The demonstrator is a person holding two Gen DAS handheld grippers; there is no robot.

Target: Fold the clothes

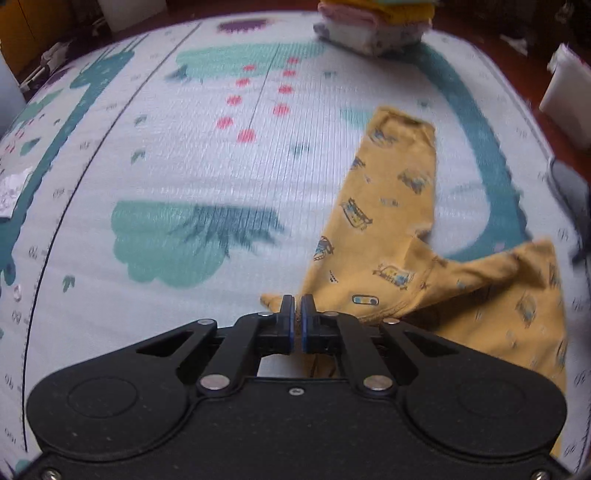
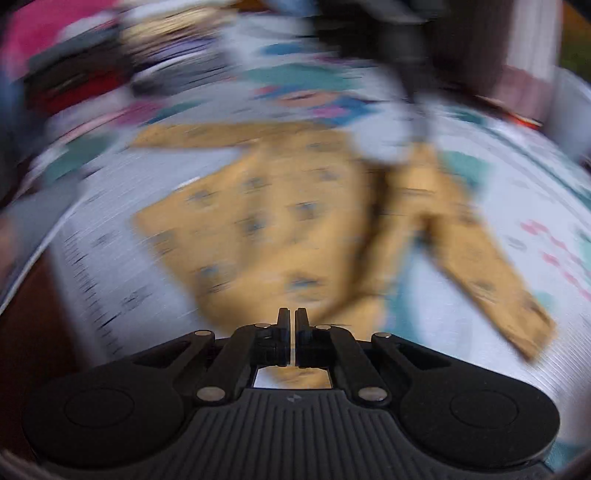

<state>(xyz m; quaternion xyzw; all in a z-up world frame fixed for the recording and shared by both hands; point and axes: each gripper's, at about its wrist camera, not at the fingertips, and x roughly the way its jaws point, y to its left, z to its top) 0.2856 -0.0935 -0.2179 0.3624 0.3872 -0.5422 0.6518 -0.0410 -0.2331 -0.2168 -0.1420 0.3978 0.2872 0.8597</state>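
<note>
A mustard-yellow child's top (image 1: 391,206) printed with small vehicles lies partly on the patterned play mat (image 1: 184,166). One sleeve stretches away from me, and the body rises toward the right. My left gripper (image 1: 297,301) is shut, with the top's edge pinched between its blue pads; cloth shows beneath the fingers. In the blurred right wrist view the top (image 2: 288,221) spreads ahead with a sleeve (image 2: 498,280) trailing right. My right gripper (image 2: 291,314) is shut at its near edge, and yellow cloth shows under the jaws.
A stack of folded clothes (image 1: 369,26) sits at the mat's far edge. A white object (image 1: 569,103) stands off the mat at the right. A blurred heap of coloured clothes (image 2: 74,55) lies at the upper left in the right wrist view. A dark blurred shape (image 2: 406,44) hangs above the top.
</note>
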